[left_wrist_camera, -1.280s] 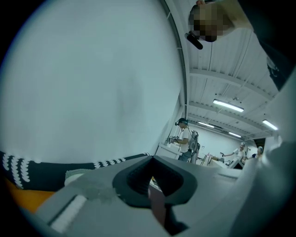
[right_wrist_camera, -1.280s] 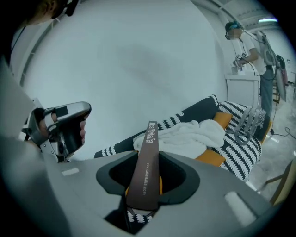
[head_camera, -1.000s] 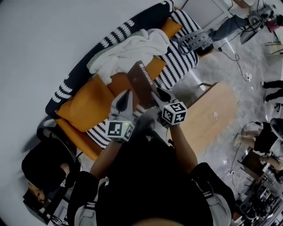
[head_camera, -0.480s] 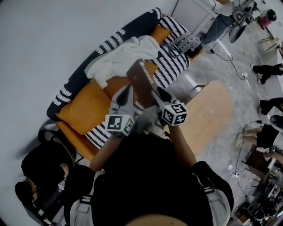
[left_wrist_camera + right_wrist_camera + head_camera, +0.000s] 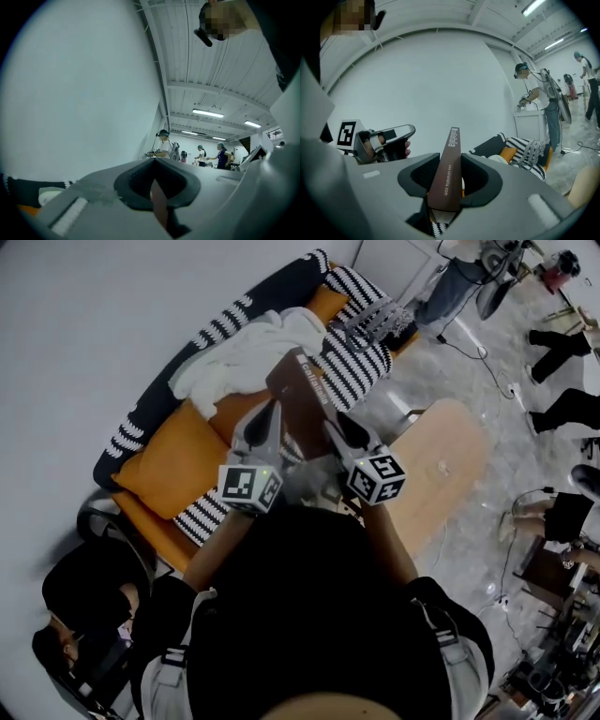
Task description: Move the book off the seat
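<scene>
A brown book (image 5: pixel 298 395) hangs tilted in the air above the striped sofa seat (image 5: pixel 361 371), held from below by both grippers. My right gripper (image 5: pixel 336 427) is shut on its lower spine corner. In the right gripper view the lettered spine (image 5: pixel 447 164) stands clamped between the jaws of the right gripper (image 5: pixel 446 187). My left gripper (image 5: pixel 272 413) meets the book's lower left edge. In the left gripper view a thin brown edge of the book (image 5: pixel 158 206) sits in the narrow gap of the left gripper (image 5: pixel 159 201).
Orange cushions (image 5: pixel 173 460) and a crumpled white blanket (image 5: pixel 244 357) lie on the sofa. A light wooden table (image 5: pixel 441 465) stands to the right of it. A black bag (image 5: pixel 84 587) sits on the floor at the left. People (image 5: pixel 553 343) and cables are at the far right.
Both grippers keep their hold on the book, which sits slightly higher in the picture. The head view has swung, so the sofa has slid up and left.
</scene>
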Action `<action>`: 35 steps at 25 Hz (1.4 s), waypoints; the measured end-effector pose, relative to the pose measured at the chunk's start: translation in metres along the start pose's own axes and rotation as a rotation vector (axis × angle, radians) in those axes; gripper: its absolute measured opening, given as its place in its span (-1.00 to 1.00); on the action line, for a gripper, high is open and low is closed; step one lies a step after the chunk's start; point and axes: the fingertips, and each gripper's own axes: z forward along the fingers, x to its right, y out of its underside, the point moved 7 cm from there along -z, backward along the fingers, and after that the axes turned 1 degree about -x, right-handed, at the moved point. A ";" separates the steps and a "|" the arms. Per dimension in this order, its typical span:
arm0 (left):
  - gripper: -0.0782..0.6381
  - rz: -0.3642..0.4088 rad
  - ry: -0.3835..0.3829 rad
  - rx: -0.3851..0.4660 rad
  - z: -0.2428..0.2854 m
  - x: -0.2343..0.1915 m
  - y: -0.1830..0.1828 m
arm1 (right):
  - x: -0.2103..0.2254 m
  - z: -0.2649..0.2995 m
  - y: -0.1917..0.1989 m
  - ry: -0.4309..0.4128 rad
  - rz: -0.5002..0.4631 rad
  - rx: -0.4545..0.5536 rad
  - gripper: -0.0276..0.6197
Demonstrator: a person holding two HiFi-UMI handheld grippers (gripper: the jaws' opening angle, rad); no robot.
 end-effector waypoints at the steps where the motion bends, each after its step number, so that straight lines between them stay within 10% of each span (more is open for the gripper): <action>1: -0.76 0.005 0.008 0.001 0.001 0.000 0.000 | -0.001 -0.001 -0.001 0.001 -0.003 0.005 -0.45; 35: -0.76 0.006 0.126 -0.033 -0.005 0.064 0.016 | 0.012 -0.073 0.013 0.093 0.031 0.049 -0.45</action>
